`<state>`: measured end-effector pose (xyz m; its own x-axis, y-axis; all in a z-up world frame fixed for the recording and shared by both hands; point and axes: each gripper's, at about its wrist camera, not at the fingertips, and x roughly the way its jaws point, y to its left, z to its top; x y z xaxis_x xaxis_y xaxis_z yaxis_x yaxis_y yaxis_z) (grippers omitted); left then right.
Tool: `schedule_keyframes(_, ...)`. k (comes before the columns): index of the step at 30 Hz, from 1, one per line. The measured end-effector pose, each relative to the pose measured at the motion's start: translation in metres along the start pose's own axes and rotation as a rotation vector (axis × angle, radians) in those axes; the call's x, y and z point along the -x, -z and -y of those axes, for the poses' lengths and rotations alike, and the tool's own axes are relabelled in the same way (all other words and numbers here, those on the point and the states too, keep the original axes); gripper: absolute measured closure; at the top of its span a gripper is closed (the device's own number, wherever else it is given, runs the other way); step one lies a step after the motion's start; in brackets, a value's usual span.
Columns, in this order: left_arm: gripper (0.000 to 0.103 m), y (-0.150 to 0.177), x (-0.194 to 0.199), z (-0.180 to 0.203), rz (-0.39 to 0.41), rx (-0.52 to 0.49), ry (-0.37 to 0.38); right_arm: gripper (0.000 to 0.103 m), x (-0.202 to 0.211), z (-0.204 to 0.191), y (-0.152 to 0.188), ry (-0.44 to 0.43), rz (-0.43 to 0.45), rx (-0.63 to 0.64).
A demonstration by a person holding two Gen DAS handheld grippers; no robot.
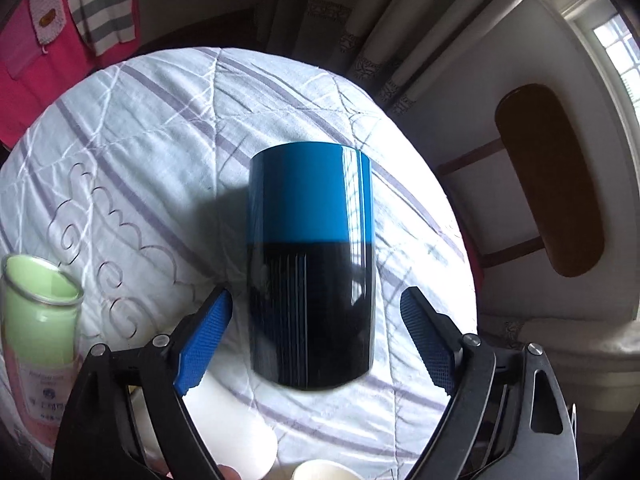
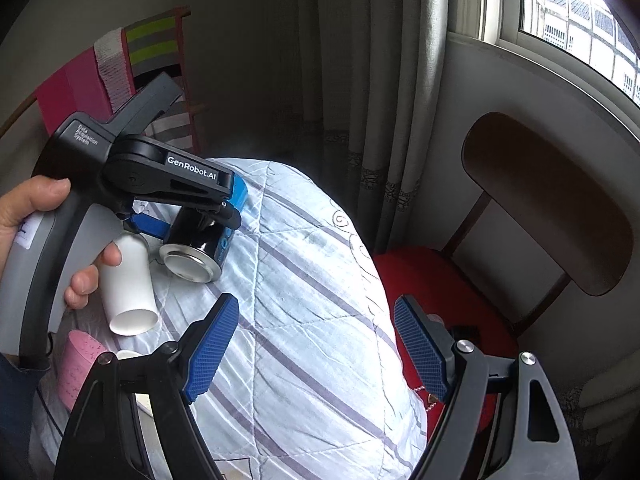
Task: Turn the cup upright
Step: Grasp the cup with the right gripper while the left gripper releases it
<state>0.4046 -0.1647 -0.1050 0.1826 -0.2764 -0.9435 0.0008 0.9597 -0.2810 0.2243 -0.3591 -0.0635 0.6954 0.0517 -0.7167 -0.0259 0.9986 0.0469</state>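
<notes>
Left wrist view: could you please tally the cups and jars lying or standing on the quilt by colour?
Blue-and-black cup: 1
White cups: 2 (the second is only a rim at the frame's edge)
Green jar: 1
Total: 4

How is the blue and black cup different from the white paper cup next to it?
The blue and black cup looks shiny, with a metal base facing the right camera; the white paper cup is plain and matte. The blue and black cup lies between the open fingers of the left gripper; the white paper cup has no gripper around it. The blue and black cup looks wider than the white paper cup. Both lie on their sides on the striped quilt.
</notes>
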Motion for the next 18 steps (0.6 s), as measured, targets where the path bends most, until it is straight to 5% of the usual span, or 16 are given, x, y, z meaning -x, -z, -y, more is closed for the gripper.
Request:
schedule_keyframes(7, 0.013, 0.037, 0.048, -0.019, 0.055, -0.026, 0.100, 0.022, -0.004, 0.000, -0.029, -0.109, -0.084, -0.025)
schedule_keyframes(13, 0.010, 0.069, 0.087, -0.042, 0.117, -0.060, 0.229, 0.022, -0.038, -0.003, -0.077, -0.275, -0.273, -0.080)
schedule_keyframes(18, 0.007, 0.099, 0.123, -0.069, 0.231, -0.090, 0.161, 0.022, -0.073, -0.018, -0.105, -0.288, -0.420, -0.105)
